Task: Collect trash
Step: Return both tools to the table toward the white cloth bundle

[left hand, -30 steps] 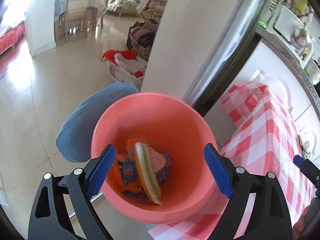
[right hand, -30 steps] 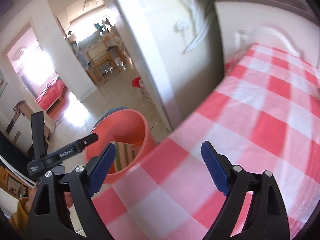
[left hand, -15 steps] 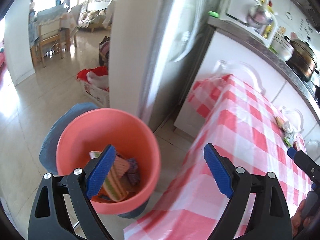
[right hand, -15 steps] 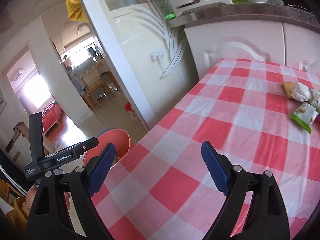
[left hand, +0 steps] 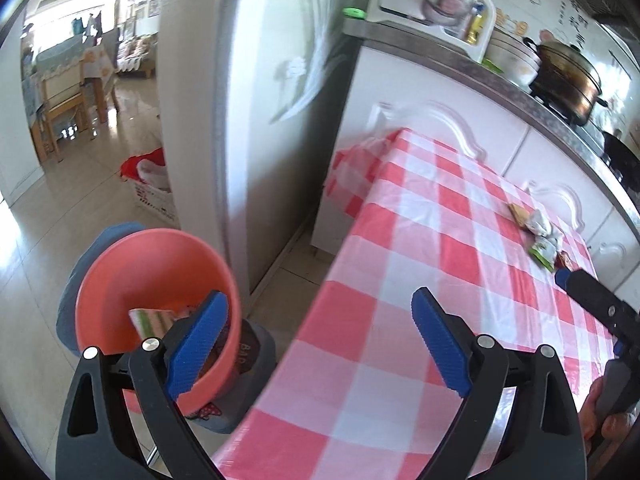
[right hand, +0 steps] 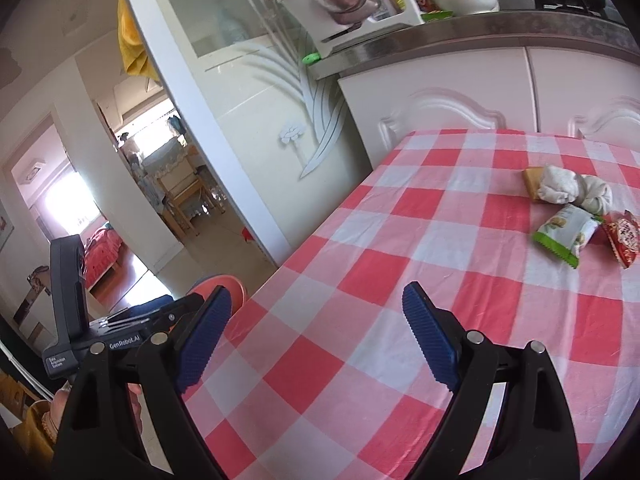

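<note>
A pink bin (left hand: pixel 132 280) stands on the floor off the table's left end, with a striped wrapper (left hand: pixel 154 320) and other trash inside. On the red-checked tablecloth (right hand: pixel 420 240) at the far right lie a crumpled white tissue (right hand: pixel 568 188), a tan biscuit (right hand: pixel 532 182), a green-and-white packet (right hand: pixel 566 234) and a red packet (right hand: pixel 622 240). My left gripper (left hand: pixel 320 340) is open and empty, over the table's left edge beside the bin. My right gripper (right hand: pixel 316 332) is open and empty above the cloth, well short of the trash.
White cabinets (right hand: pixel 460 92) and a steel counter (right hand: pixel 500 32) with pots and a dish rack back the table. A white glass door (left hand: pixel 248 100) stands left of it. A blue stool (left hand: pixel 80 276) sits behind the bin; a basket of red cloth (left hand: pixel 150 184) is on the floor.
Both grippers swung right, away from the bin toward the table. The bin slid to the left of both views and the trash pile came into sight. Both stayed open and empty.
</note>
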The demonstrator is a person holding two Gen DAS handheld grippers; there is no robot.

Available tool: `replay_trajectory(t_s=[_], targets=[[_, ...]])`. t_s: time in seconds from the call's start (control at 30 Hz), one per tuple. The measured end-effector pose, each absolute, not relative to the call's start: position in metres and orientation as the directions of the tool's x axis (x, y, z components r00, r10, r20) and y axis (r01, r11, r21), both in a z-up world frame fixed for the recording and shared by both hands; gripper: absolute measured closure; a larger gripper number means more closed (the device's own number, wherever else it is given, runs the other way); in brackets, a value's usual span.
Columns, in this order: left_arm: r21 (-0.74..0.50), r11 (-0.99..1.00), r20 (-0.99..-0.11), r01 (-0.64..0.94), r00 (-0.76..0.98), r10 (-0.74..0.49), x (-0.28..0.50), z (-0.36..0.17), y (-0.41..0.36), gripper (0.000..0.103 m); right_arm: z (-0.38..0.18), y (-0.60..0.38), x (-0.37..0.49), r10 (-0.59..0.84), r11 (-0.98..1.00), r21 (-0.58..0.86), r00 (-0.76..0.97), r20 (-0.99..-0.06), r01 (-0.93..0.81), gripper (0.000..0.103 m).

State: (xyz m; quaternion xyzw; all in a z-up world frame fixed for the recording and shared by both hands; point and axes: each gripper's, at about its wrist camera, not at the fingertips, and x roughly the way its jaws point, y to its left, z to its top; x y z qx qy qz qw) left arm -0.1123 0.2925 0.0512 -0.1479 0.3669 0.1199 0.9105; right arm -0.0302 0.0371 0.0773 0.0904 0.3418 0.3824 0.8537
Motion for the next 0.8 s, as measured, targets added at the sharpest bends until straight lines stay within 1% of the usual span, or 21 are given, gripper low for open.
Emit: replay_trajectory(t_s=[0.53,0.8], targets=[[-0.135,0.974,-0.722,-0.18,0.691,0.027,-0.078,0.055,0.205,0.011,0.087,-0.046,-0.003,0.633,0.774,0.423,0.613,-0.474,-0.472,0.015],[-0.11,0.988,-0.728,-0.106,0.686,-0.007,-0.058,0.057,0.165,0.011,0.086,-0.085,0.012,0.605,0.787,0.469,0.65,-0.459,-0.401,0.015]])
